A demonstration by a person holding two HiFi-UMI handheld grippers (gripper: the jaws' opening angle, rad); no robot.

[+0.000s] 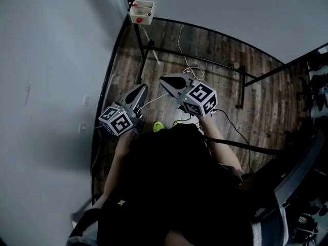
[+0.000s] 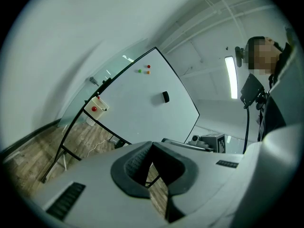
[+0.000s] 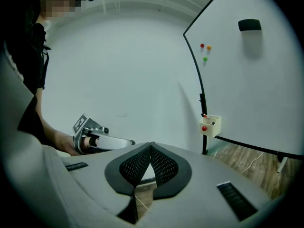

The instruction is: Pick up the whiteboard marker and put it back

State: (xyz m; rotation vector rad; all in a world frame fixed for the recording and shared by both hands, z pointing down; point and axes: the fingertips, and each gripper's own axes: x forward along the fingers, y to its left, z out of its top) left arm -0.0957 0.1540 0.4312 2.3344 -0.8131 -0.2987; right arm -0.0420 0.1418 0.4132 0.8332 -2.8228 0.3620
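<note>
Two pairs of tongs hung empty before the whiteboard [image 3: 247, 80]. The left tongs [image 2: 152, 145] and the right tongs [image 3: 151, 145] each had their pads pressed together at the tips, with nothing between them. Well apart from both, at about 11 o'clock in the head view, a small white holder [image 1: 141, 19] hung on the board's frame. A red-tipped piece that I took for the whiteboard marker [image 3: 204, 115] stood in it. That fitted a marker waiting to be lifted as well as one already returned. Either way, work at that holder would have gone best with one pair of tongs, squarely over its open top, gripping across the barrel and never knocking the box.
</note>
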